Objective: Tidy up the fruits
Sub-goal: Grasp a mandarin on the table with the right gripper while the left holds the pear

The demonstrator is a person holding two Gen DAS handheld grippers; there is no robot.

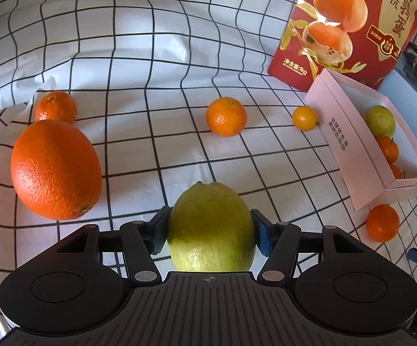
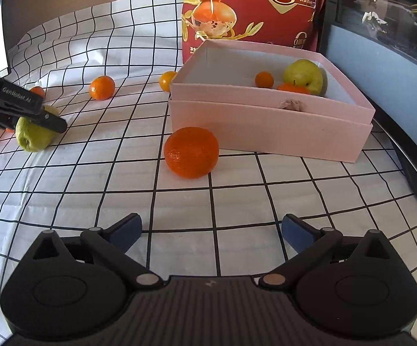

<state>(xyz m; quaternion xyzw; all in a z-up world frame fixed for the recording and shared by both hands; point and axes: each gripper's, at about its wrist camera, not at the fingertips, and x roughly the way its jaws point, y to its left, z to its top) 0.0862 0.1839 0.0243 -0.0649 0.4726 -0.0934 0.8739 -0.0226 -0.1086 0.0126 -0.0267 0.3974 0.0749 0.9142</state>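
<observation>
My left gripper [image 1: 210, 229] is shut on a yellow-green fruit [image 1: 210, 227]; the right wrist view shows the fruit [image 2: 34, 135] at the checked cloth, at the far left. A big orange [image 1: 56, 170] lies to its left, with a mandarin [image 1: 55, 106] behind. Two more mandarins [image 1: 225, 116] [image 1: 304, 118] lie further ahead. The pink box [image 2: 269, 127] at the right holds a green fruit [image 2: 303, 76] and small mandarins [image 2: 264, 79]. My right gripper [image 2: 210, 230] is open and empty, with a mandarin [image 2: 191, 152] ahead of it, in front of the box.
A red snack bag [image 2: 251, 8] stands behind the box. A dark framed panel [image 2: 381, 86] runs along the right side. The checked cloth [image 2: 208, 201] covers the table and is wrinkled at the back left.
</observation>
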